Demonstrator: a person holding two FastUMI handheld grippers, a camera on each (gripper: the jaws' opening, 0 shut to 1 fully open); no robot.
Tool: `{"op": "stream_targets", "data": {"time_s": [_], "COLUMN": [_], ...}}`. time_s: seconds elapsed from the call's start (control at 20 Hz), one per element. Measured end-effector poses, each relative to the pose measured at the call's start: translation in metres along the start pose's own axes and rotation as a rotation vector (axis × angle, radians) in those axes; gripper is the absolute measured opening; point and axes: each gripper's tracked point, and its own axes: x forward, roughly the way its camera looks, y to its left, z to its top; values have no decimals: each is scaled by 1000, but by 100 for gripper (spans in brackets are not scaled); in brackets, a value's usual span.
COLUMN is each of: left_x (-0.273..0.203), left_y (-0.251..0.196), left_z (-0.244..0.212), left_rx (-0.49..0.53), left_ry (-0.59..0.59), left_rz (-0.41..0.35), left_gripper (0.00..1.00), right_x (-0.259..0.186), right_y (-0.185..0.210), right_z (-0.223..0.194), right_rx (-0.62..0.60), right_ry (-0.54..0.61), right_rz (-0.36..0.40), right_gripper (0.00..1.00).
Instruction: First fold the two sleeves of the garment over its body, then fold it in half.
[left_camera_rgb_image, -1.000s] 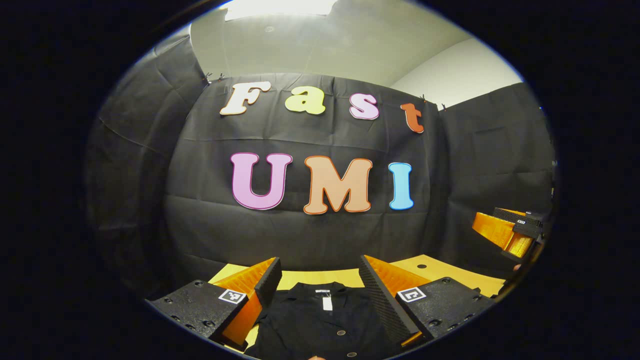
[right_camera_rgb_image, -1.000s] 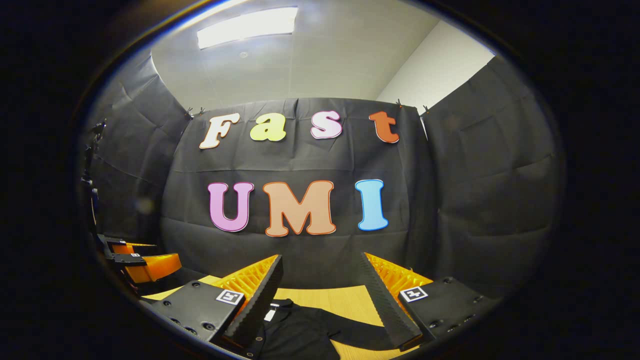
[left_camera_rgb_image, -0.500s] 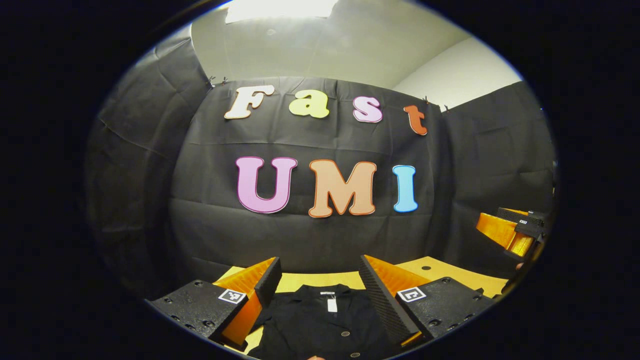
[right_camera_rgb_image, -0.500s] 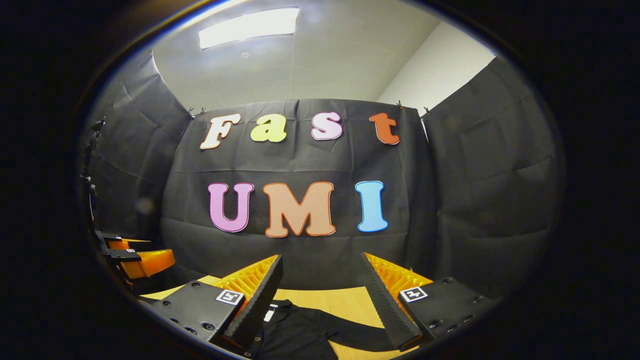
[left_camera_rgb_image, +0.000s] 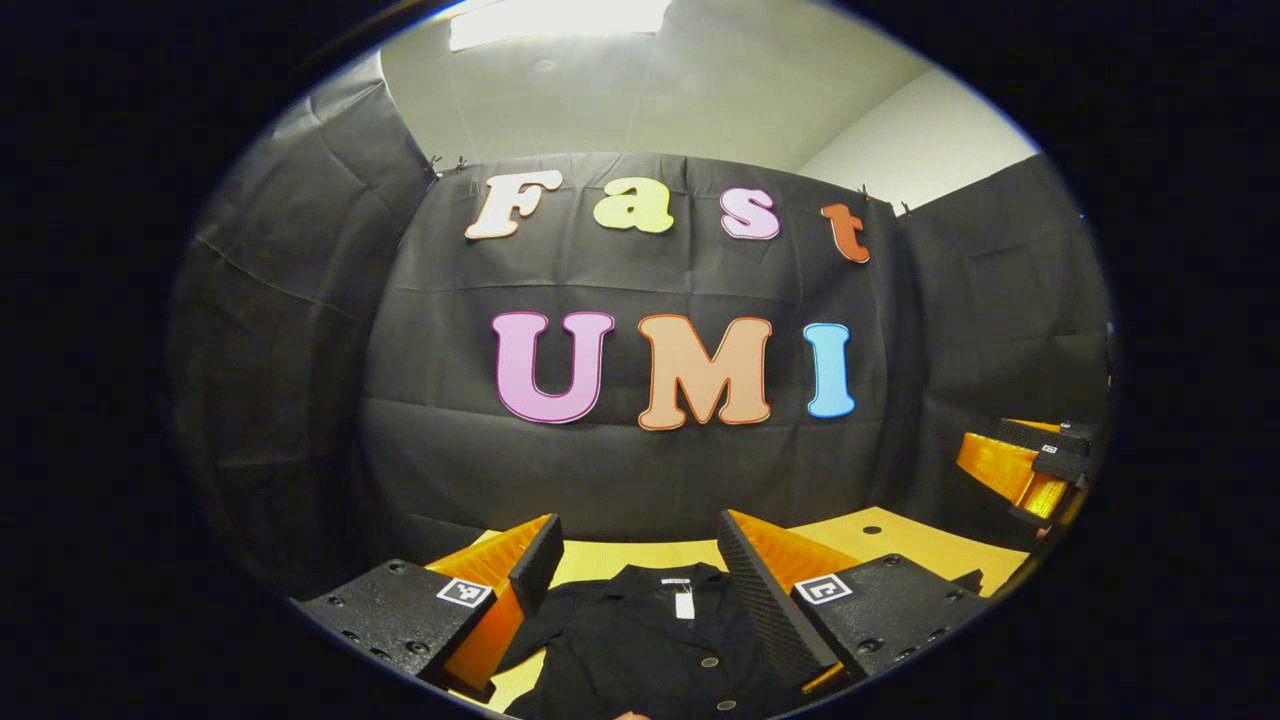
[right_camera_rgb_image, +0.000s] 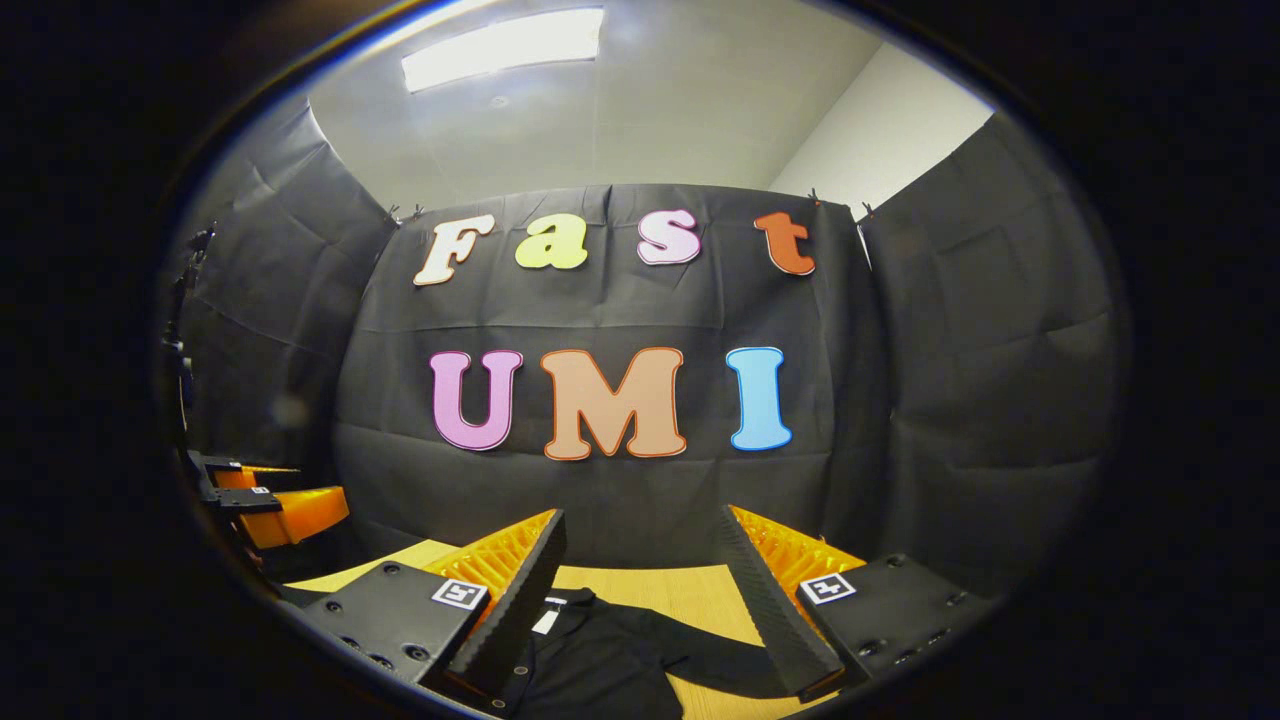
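Both views have slid slightly rightward since a second ago. The black garment (left_camera_rgb_image: 650, 640) lies flat on the wooden table (left_camera_rgb_image: 900, 545), sleeves seemingly unfolded. The left gripper (left_camera_rgb_image: 640, 560) and right gripper (right_camera_rgb_image: 645, 575) hover wide open and empty, so next comes pinching a sleeve (right_camera_rgb_image: 700, 655).

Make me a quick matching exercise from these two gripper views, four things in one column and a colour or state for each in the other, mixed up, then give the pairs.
Things:
1. garment
2. table
3. left gripper
4. neck tag

Colour or state:
A. white, at the collar
B. jaws open, holding nothing
C. black, lying flat with buttons showing
D. light wood, bare at the far side

Pairs: 1-C, 2-D, 3-B, 4-A
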Motion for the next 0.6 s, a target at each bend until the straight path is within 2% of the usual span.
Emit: {"op": "stream_targets", "data": {"time_s": [0.35,0.4,0.55,0.6], "left_x": [1,1,3,5], "left_y": [1,1,0,-1], "left_z": [-4,-5,-9,-8], "left_rx": [0,0,4,7], "left_ry": [7,10,27,31], "left_rz": [10,11,19,23], "left_gripper": [94,94,94,96], "right_x": [1,1,5,7], "right_y": [-1,-1,-5,-7], "right_z": [-6,-7,-15,-18], "right_rx": [-3,-4,-2,-1], "right_ry": [19,24,55,67], "right_rz": [4,7,14,19], "right_gripper": [94,97,94,97]}}
